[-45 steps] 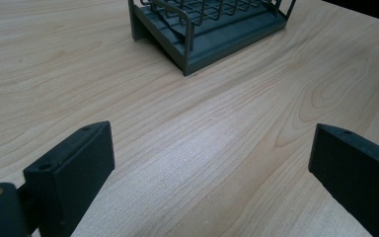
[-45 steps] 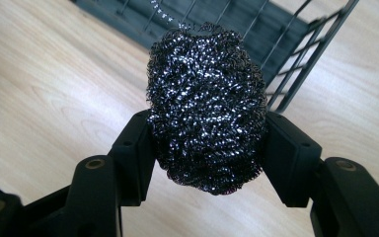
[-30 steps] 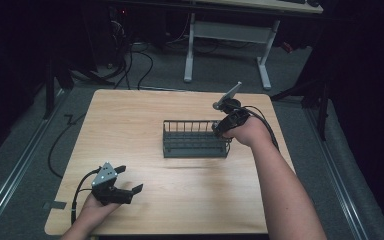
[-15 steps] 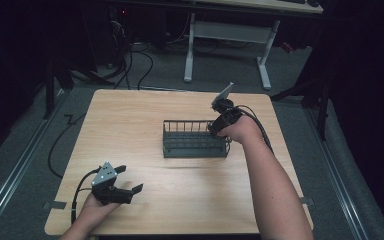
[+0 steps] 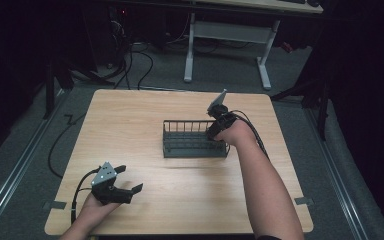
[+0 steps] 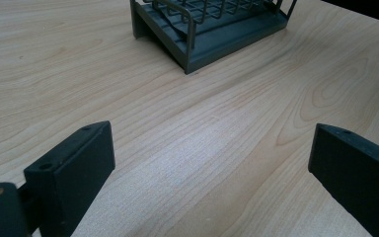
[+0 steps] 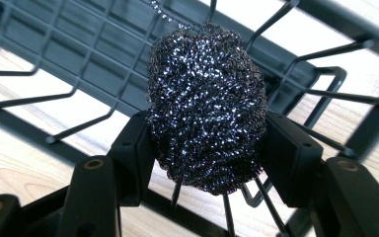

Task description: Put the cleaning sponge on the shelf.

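A dark wire dish rack stands near the middle of the wooden table. My right gripper reaches into the rack's right end, shut on a dark steel-wool scouring ball squeezed between its two jaws, with the rack's wires just behind it. Near the table's front left corner my left gripper is held open, nothing between its jaws. The left gripper view looks across bare wood to the rack's corner, well ahead of the spread fingers.
A white-legged desk and loose cables stand on the grey floor beyond the table's far edge. The right gripper's cable trails along the forearm. Bare wood lies between the left gripper and the rack.
My right gripper has shifted slightly left and down toward the rack's right end. The left gripper has stayed put.
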